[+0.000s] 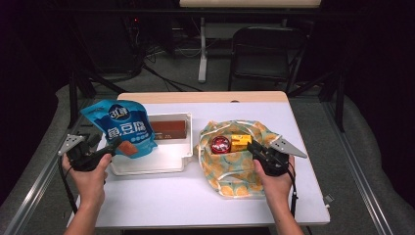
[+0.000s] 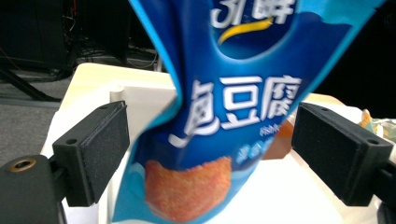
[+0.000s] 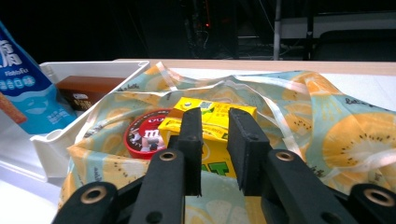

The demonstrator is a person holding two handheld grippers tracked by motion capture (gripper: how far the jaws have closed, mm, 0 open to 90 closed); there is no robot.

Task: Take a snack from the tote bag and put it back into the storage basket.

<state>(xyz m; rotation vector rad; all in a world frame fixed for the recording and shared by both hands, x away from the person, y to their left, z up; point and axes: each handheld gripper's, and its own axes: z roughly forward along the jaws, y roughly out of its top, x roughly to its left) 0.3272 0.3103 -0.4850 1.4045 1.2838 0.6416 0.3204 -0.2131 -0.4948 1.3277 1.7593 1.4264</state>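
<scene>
Blue pouch mid-transfer between tray and bag

Left gripper (image 1: 105,152), jaws wide around the blue pouch (image 1: 125,128); right gripper (image 1: 258,150) pinches the fruit-print bag (image 1: 235,171), jaws narrow. Next: squeeze, carry right.

The blue pouch (image 2: 233,116) is glossy plastic film. The white tray (image 1: 147,166) looks like smooth matt plastic. The fruit-print bag (image 3: 327,121) has a crinkly sheen. The tabletop (image 1: 195,200) is smooth, edged in pale wood.
</scene>
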